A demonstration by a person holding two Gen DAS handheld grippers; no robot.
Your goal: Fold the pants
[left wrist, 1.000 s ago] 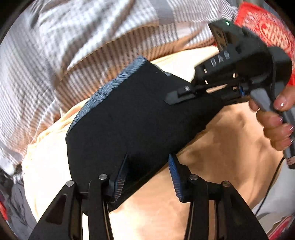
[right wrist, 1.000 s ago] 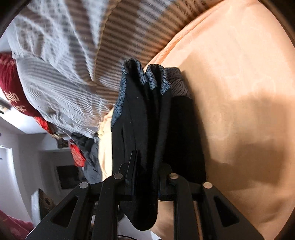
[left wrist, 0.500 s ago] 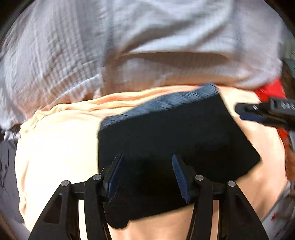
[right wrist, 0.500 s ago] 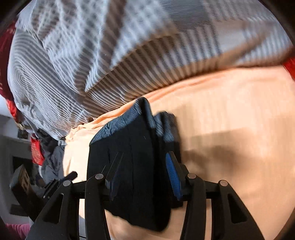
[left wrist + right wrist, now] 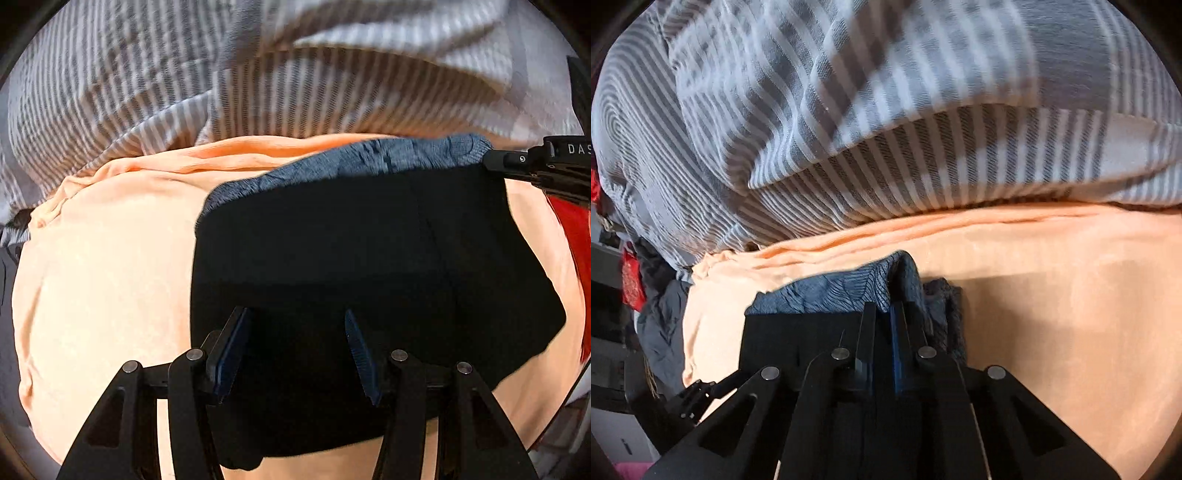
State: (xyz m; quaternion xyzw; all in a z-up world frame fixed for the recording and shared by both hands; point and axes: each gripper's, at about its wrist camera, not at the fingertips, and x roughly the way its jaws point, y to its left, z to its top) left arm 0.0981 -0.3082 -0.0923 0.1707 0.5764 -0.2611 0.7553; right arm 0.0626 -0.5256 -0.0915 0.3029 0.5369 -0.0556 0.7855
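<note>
Black folded pants with blue-grey patterned waistband (image 5: 351,258), lying on peach bed sheet (image 5: 103,280).
Right hand-held gripper (image 5: 882,314) clamped on waistband corner, likely squaring the fold; left hand-held gripper (image 5: 295,343) apart above hem edge.

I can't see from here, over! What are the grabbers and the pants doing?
Left gripper open over the pants. Right gripper shut on their blue waistband. Pants folded on the orange blanket. Nothing in the way.

Home bedroom indicated. A bed is covered by a peach sheet (image 5: 103,280); a grey-and-white striped duvet (image 5: 886,122) is heaped at its far side. Crumpled grey clothing (image 5: 661,325) and red fabric (image 5: 631,284) are seen beside the bed.
</note>
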